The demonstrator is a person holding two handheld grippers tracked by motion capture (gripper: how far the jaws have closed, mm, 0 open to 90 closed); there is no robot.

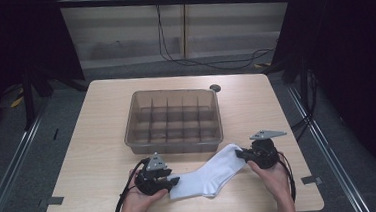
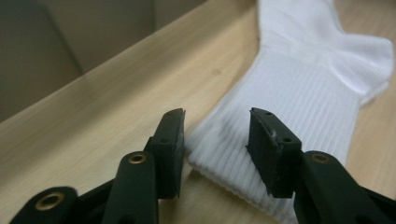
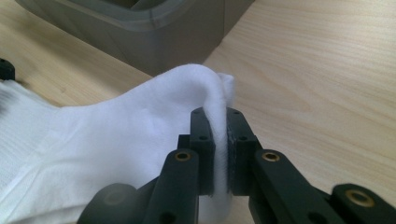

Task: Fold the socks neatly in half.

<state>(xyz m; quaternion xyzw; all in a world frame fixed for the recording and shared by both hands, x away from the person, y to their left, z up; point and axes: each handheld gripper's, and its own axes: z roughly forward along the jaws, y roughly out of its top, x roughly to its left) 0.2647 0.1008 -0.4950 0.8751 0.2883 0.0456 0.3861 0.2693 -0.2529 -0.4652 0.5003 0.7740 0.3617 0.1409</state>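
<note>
Pinching the toe end of the white sock is what your right tool does right now, jaws pressed together on a fold of fabric. Your left tool sits at the ribbed cuff with its jaws spread, the cuff edge lying between the pads but not squeezed.

The sock lies flat on the desk, near the front edge, just in front of the grey divided bin. Its long axis runs diagonally: cuff toward you and your left, toe up and to your right, close to the bin's near right corner.

What I'd watch out for, honestly:
- The left jaws straddle just the corner of the cuff. Close there and you could grab one layer or only a sliver, and it slips out the moment you lift.
- The right grip is on a thin bunched bit of toe. Pull the two ends apart too hard and that fold could slide out.
- Lift one side first and the loose end drags across the desk, maybe catching the bin wall.
</note>
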